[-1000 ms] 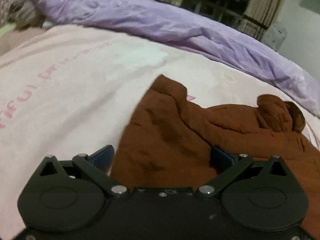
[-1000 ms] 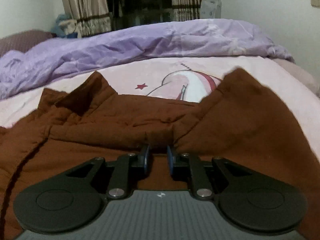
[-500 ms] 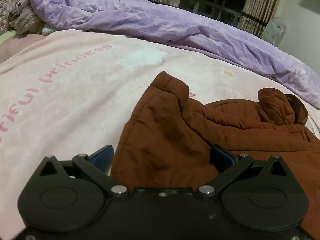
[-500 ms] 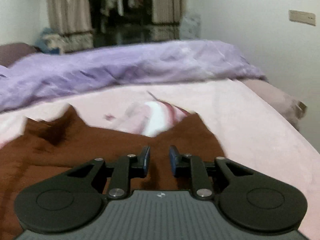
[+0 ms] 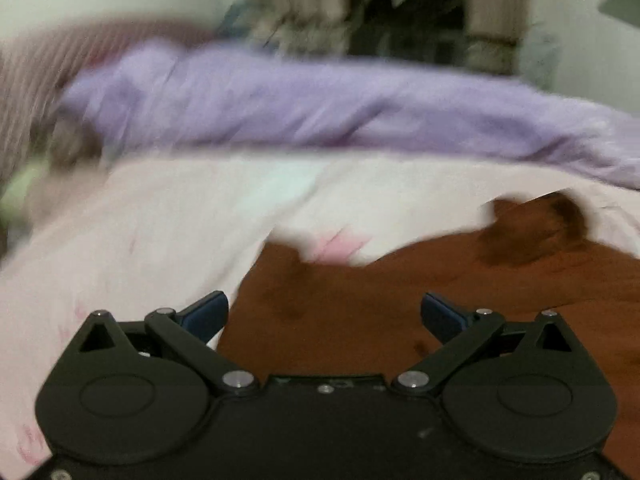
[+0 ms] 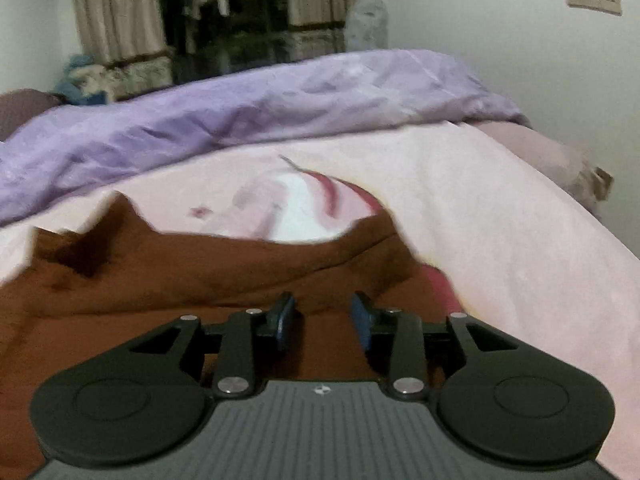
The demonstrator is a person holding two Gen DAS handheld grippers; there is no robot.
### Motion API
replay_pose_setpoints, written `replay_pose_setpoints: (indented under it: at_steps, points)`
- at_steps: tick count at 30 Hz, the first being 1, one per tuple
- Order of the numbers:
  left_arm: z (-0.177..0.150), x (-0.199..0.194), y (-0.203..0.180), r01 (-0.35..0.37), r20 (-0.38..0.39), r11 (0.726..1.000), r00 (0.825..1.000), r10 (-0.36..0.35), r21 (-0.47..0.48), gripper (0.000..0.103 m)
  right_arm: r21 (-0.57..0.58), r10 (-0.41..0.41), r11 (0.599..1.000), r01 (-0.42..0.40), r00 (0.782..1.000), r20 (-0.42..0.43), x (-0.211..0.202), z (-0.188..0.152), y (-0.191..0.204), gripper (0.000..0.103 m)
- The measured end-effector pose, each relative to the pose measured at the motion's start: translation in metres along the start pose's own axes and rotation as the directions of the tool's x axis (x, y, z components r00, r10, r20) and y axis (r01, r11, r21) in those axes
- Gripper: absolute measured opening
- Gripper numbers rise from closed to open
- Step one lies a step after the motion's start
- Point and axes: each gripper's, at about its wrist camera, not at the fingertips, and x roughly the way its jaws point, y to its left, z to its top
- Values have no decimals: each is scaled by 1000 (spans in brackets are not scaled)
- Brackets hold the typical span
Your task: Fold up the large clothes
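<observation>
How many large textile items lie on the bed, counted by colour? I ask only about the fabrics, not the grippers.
Brown padded garment: 1
Purple crumpled duvet: 1
Pale pink printed bed cover: 1
Total: 3

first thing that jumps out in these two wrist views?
The brown garment spread on the pink bedsheet, filling the lower part of both views just ahead of the grippers. Behind it a purple quilt runs across the bed. The left gripper stands wide open over the garment; the right gripper has just been opening, with only a narrow gap and no cloth pinched.
</observation>
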Motion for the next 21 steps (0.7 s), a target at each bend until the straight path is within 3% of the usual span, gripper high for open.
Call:
replay_pose_setpoints:
  at_steps: [4, 7, 9, 10, 14, 21]
  points:
    - [5, -22, -50, 120, 25, 986, 992, -124, 116, 103, -18, 96, 995, -95, 994, 56, -27, 6, 35, 44]
    - [-11, -14, -74, 197, 48, 965, 977, -208, 172, 103, -43, 160, 986, -160, 987, 11, -24, 4, 58, 58]
    - [-26, 8, -86, 164, 0, 965, 986, -167, 204, 103, -62, 204, 976, -209, 976, -78, -5, -10, 73, 63]
    - [-37, 26, -90, 150, -49, 967, 988, -143, 207, 103, -87, 179, 978, -188, 978, -105, 5, -18, 79, 62]
    - [-40, 37, -86, 173, -74, 973, 984, -163, 156, 103, -164, 88, 982, -92, 996, -33, 16, -38, 95, 62]
    - [-44, 29, -94, 115, -50, 977, 993, -108, 180, 103, -111, 124, 986, -127, 992, -31, 18, -32, 86, 63]
